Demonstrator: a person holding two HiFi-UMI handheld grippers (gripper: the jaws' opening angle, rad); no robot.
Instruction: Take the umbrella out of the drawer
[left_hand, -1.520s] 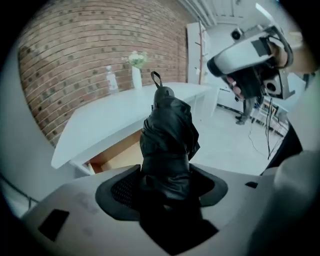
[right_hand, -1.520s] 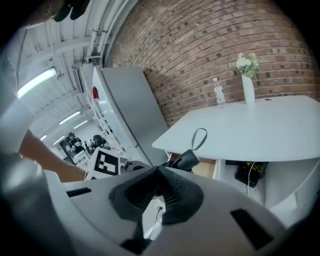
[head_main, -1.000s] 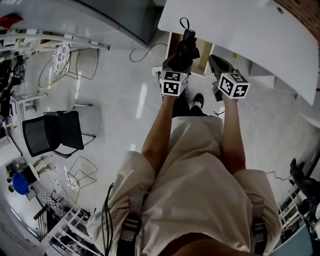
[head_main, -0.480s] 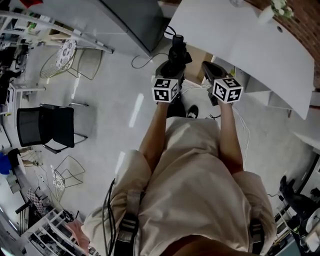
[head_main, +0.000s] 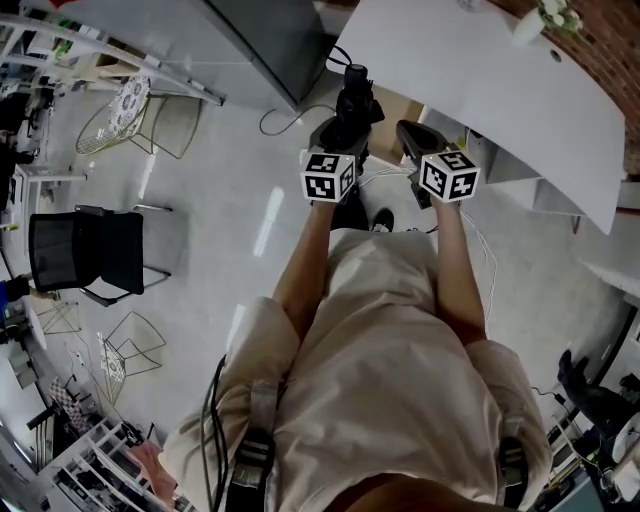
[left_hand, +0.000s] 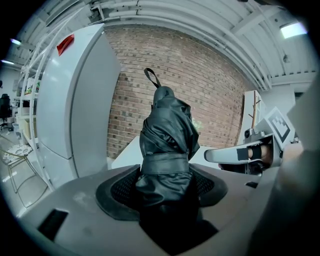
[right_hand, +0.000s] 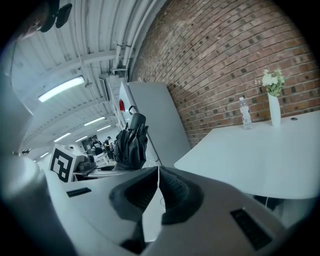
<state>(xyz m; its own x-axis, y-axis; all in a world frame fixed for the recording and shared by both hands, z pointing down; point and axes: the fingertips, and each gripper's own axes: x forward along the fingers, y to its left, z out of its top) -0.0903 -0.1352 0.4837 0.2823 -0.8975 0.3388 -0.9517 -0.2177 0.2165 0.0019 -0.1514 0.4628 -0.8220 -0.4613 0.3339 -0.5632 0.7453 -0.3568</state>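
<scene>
A black folded umbrella (head_main: 352, 100) with a wrist loop stands upright in my left gripper (head_main: 343, 128), whose jaws are shut on its lower, strapped part. In the left gripper view the umbrella (left_hand: 167, 140) fills the middle between the pads, and the right gripper (left_hand: 235, 154) shows at the right. My right gripper (head_main: 412, 140) hovers just right of it, jaws closed tip to tip (right_hand: 158, 170) with nothing between them. The brown drawer opening (head_main: 398, 108) lies under the white table's edge, between the two grippers.
The white table (head_main: 500, 90) spans the upper right, with a vase of flowers (right_hand: 273, 105) and a bottle (right_hand: 244, 114) on it. A tall grey cabinet (head_main: 265, 40) stands to the left. Cables (head_main: 285, 115) lie on the floor. A black chair (head_main: 90, 250) and wire chairs (head_main: 130, 115) stand further left.
Both grippers have risen a little and drifted left in the head view. The umbrella went with the left gripper, away from the drawer opening.
</scene>
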